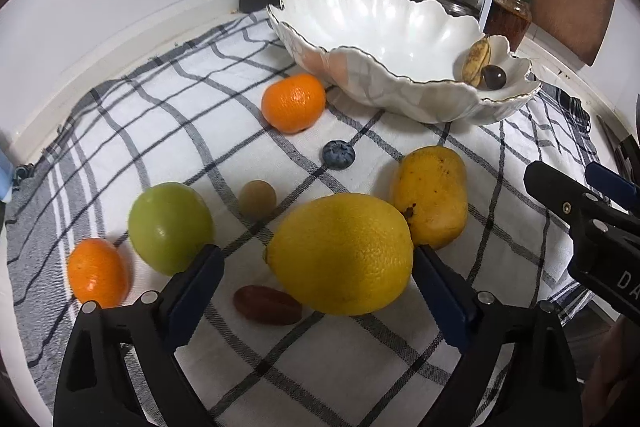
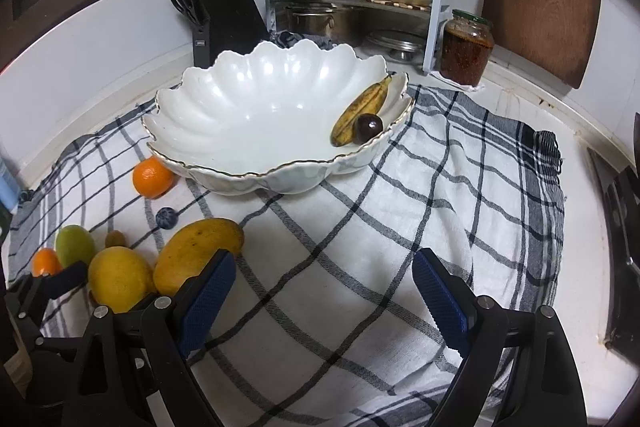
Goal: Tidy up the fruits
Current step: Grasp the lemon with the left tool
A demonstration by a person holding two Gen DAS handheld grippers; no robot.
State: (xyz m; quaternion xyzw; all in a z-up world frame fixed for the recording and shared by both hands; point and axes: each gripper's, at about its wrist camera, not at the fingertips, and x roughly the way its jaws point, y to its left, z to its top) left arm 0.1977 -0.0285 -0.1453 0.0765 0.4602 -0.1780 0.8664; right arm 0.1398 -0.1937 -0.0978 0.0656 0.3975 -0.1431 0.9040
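Checked cloth (image 1: 168,99) covers our counter, with the scalloped white bowl (image 1: 400,27) at twelve o'clock holding a small banana (image 1: 476,61) and a dark round fruit (image 1: 494,77). Our left gripper (image 1: 318,267) stands spread around the lemon (image 1: 340,253), mango (image 1: 432,195) at two o'clock. Our right gripper (image 2: 324,279) hangs spread over bare cloth.

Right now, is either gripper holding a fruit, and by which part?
Neither. The left gripper is open around the lemon, not visibly clamped on it; the right gripper is open over bare cloth.

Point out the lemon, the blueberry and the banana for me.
lemon (image 1: 340,253): left wrist view, middle of its peel.
blueberry (image 1: 339,154): left wrist view, its top.
banana (image 2: 362,117): right wrist view, mid-length, inside the bowl.
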